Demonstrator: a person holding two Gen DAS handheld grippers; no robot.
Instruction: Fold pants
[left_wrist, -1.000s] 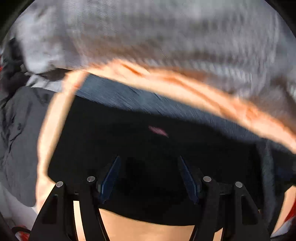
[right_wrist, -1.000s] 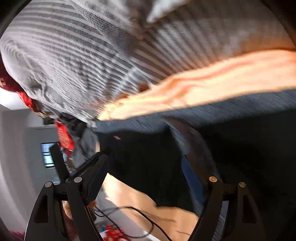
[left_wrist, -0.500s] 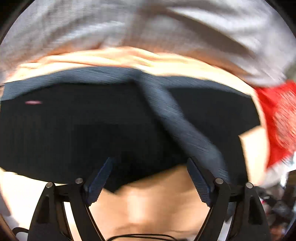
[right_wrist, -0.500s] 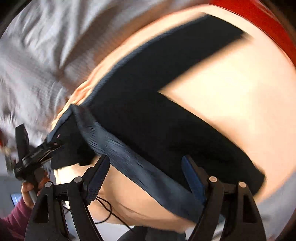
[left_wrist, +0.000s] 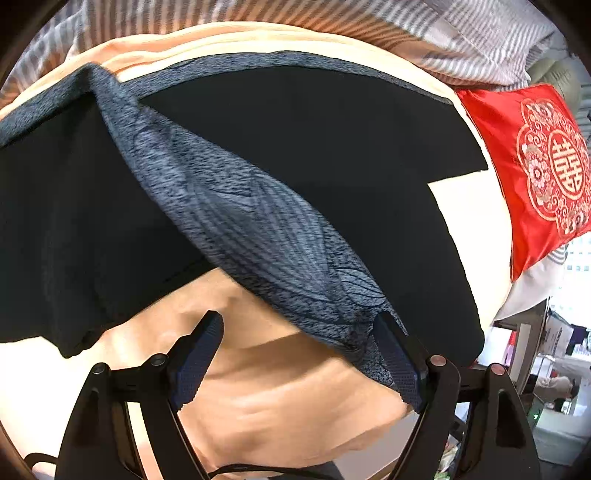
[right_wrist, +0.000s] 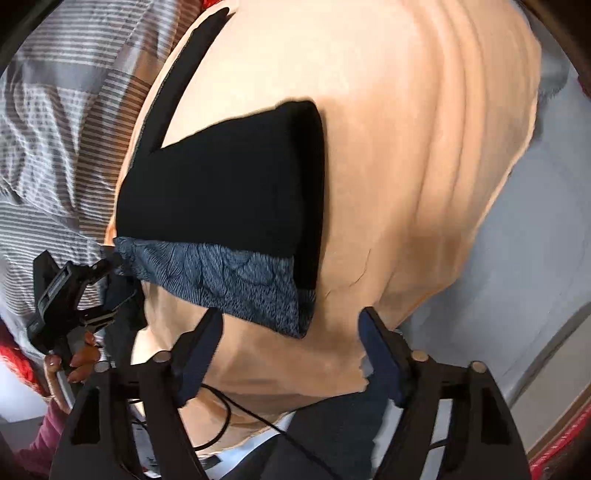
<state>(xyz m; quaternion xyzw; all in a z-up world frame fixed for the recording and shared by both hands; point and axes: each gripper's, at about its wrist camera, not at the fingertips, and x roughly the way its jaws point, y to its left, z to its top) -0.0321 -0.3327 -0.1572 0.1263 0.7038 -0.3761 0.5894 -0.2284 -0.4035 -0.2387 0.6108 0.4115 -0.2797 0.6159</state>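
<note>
Left wrist view: the left gripper (left_wrist: 299, 343) stands with its jaws wide apart, holding nothing, its right finger (left_wrist: 397, 354) touching or just beside the blue-grey patterned band (left_wrist: 251, 229); the black pants (left_wrist: 314, 147) lie spread over the peach blanket (left_wrist: 288, 398), the band running across them from upper left to lower right; a red cushion (left_wrist: 535, 173) sits at the right, striped bedding (left_wrist: 332, 18) beyond. Right wrist view: the right gripper (right_wrist: 290, 328) is also spread wide and empty, above the blanket (right_wrist: 424, 147); the pants (right_wrist: 229, 184) lie ahead of it, band (right_wrist: 229, 280) nearest; the left gripper (right_wrist: 107, 284) sits at the band's left end, its grip unclear from here.
</note>
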